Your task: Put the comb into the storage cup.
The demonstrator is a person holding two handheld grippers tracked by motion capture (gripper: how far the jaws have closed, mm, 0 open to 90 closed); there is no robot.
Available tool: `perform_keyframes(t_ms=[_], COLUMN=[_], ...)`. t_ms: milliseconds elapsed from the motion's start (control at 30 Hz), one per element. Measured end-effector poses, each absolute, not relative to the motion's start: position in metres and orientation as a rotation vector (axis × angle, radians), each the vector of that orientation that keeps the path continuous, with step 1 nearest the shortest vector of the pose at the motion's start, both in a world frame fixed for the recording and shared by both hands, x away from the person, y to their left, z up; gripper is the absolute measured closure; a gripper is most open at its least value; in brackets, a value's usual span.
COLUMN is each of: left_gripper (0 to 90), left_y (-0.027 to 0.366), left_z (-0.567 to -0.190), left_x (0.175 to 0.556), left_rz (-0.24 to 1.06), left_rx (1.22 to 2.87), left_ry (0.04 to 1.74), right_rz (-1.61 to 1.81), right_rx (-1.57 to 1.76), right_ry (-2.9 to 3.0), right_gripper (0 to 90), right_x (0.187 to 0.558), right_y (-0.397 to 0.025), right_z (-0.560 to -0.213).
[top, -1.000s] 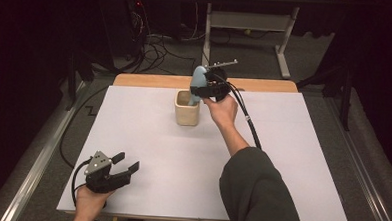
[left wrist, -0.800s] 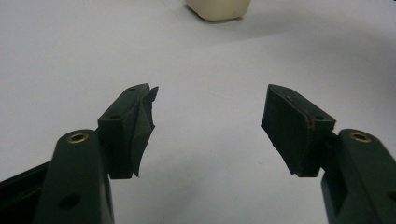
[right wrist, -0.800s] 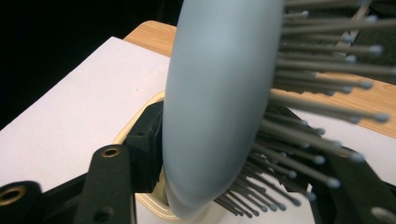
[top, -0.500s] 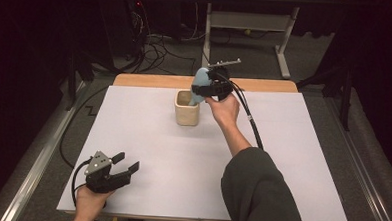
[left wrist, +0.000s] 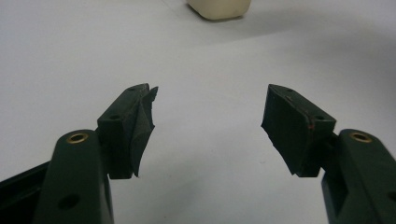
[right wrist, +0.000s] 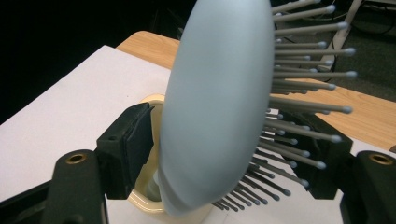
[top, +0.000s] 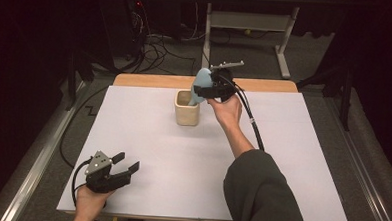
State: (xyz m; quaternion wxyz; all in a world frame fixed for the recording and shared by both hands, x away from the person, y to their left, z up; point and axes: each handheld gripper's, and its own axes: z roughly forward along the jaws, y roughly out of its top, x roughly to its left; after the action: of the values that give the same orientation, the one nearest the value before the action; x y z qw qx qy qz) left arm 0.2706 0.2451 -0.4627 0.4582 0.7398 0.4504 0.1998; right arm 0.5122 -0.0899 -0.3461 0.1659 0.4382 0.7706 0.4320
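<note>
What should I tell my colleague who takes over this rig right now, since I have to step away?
Right tool: shut on the pale blue hairbrush, holding it head-up over the cream cup at the table's far side.
Left tool: open, holding nothing, near the front left corner of the white table.
Done: the brush's lower end is at or just inside the cup's mouth.
Left: probably lower it fully, let go and draw the right tool back. How deep the handle sits cannot be seen.

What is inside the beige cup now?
The lower end of the light blue hairbrush goes into the beige cup, held by the right gripper. The cup's bottom is hidden.
</note>
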Motion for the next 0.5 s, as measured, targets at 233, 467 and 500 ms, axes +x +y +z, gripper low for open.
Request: perform_keyframes(t_ms=[233, 467, 500], left_gripper=[34.1, 34.1, 34.1], left_y=[0.2445, 0.2444, 0.2442], left_z=[-0.4631, -0.4632, -0.4632], left_x=[0.2708, 0.2709, 0.2709], left_rz=[0.495, 0.495, 0.495], left_rx=[1.821, 1.824, 1.824], left_ry=[1.11, 1.109, 1.109], right_rz=[1.227, 1.235, 1.237], right_rx=[1.223, 1.205, 1.207], right_ry=[2.203, 2.187, 2.185], right_gripper=[27.7, 27.7, 27.6], right_x=[0.5081, 0.503, 0.5024], right_y=[-0.0911, -0.0959, -0.0973], right_z=[-0.3442, -0.3446, -0.3452])
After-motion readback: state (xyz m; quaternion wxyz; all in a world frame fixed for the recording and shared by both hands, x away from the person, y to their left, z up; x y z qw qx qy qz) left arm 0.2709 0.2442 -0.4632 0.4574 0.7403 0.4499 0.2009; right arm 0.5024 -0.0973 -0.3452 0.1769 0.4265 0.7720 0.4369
